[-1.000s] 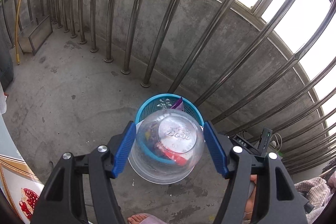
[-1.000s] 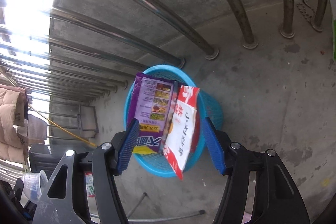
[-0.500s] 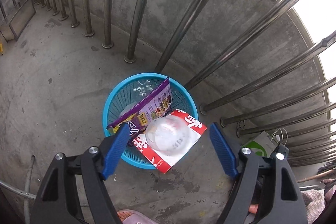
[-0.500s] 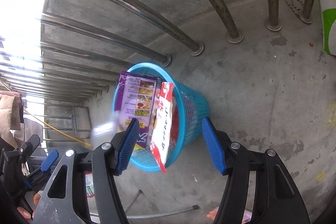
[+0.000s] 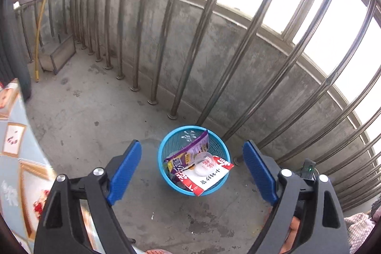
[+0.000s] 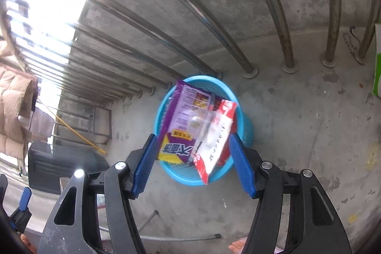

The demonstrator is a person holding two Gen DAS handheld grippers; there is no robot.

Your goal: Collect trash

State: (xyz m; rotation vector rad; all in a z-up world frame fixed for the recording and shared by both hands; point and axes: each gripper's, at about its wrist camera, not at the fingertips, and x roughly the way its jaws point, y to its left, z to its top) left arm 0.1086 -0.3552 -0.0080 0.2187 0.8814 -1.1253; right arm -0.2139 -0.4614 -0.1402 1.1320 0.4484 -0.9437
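Observation:
A blue mesh trash basket (image 5: 166, 173) stands on the concrete floor by the railing. In it lie a purple snack bag (image 5: 184, 155), a red and white bag (image 5: 209, 179) and a clear plastic cup (image 5: 202, 162) on top. My left gripper (image 5: 193, 173) is open and empty, high above the basket. In the right wrist view the basket (image 6: 245, 125) holds the purple bag (image 6: 181, 127), the red and white bag (image 6: 220, 132) and the clear cup (image 6: 202, 123). My right gripper (image 6: 194, 158) is open and empty above the basket's near rim.
Steel railing bars (image 5: 188, 58) and a low concrete wall (image 5: 238, 68) stand right behind the basket. A metal frame (image 5: 57, 55) and a yellow pole (image 5: 39, 35) are at the far left. A metal rod (image 6: 181, 238) lies on the floor. A bare foot (image 6: 238, 246) is near the bottom edge.
My left gripper opened and let go of the clear cup, which dropped into the basket on top of the bags. The left gripper then rose and pulled back. The right gripper stayed open.

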